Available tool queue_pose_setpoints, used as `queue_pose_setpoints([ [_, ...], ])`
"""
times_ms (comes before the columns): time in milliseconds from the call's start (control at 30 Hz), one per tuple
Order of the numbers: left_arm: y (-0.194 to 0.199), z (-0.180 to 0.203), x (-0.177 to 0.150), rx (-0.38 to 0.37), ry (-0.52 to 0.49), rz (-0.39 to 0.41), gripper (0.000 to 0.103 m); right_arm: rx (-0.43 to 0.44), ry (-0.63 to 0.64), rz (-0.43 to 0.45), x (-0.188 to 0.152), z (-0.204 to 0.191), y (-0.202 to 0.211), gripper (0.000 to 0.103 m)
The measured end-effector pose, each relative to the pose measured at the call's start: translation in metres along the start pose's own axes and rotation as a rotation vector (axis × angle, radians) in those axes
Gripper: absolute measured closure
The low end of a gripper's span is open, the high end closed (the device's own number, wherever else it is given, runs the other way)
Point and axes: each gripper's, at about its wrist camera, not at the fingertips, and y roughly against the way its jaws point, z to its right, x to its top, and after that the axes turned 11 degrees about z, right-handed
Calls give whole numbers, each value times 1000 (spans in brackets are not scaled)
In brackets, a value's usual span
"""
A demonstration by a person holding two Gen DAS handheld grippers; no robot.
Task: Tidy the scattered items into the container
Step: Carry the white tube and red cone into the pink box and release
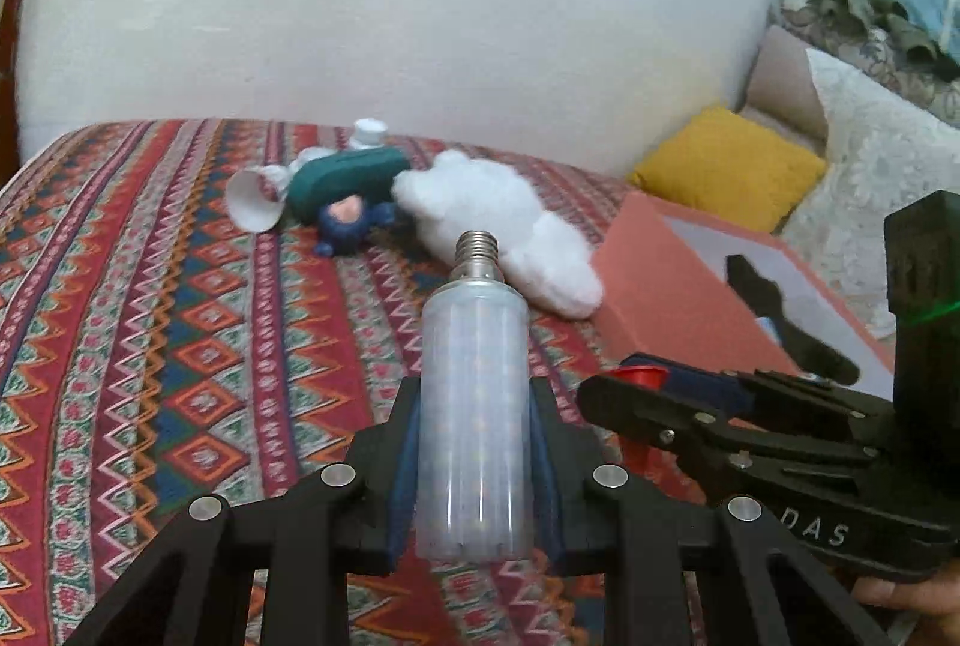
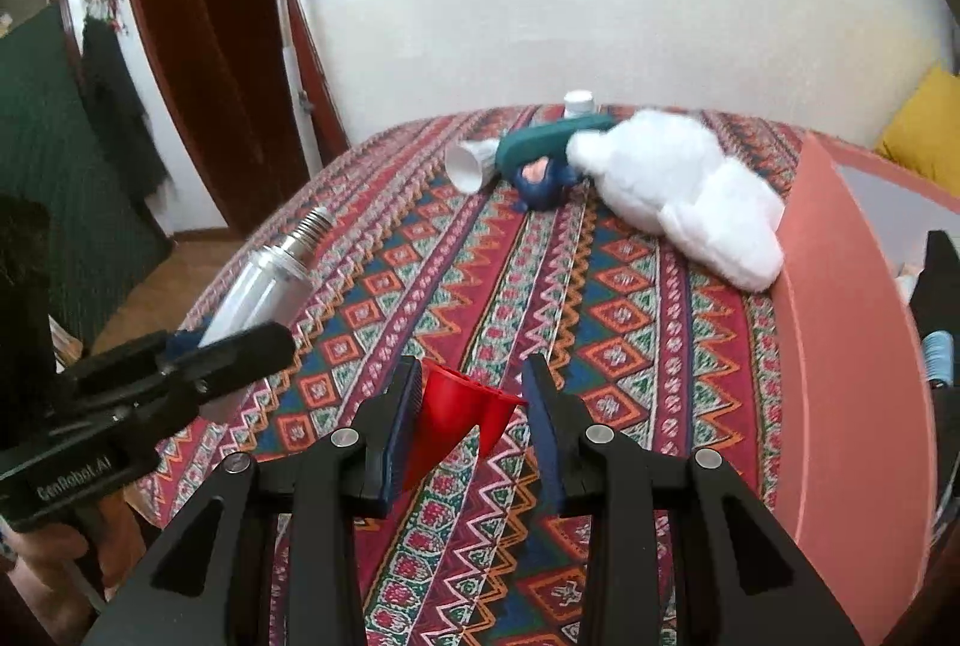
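Note:
My left gripper (image 1: 475, 406) is shut on a white LED corn bulb (image 1: 474, 406), its screw base pointing forward, held above the patterned cloth. The bulb also shows in the right wrist view (image 2: 264, 286). My right gripper (image 2: 471, 382) is shut on a red funnel (image 2: 456, 418), which also shows in the left wrist view (image 1: 639, 379). The salmon box (image 1: 672, 298) with a white inside stands to the right (image 2: 840, 346). Far back lie a white plush (image 2: 678, 190), a green case (image 2: 540, 141), a blue figure (image 2: 540, 184), a white paper cup (image 2: 468, 163) and a white bottle (image 2: 579, 102).
A red patterned cloth (image 2: 540, 286) covers the table. Dark items lie inside the box (image 1: 780, 310). A yellow cushion (image 1: 729, 166) and a sofa lie behind the box. A wooden door (image 2: 210, 45) stands at left beyond the table edge.

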Motion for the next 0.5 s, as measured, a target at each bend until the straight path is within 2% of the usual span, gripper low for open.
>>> queue_pose_setpoints([
  [167, 2, 37, 11, -33, -17, 20, 76, -3, 9, 60, 8, 7, 28, 66],
  [333, -1, 89, 29, -107, -64, 48, 76, -16, -1, 162, 20, 21, 76, 66],
  [500, -13, 148, 46, -192, -132, 61, 76, -113, -16, 288, 33, 50, 128, 66],
])
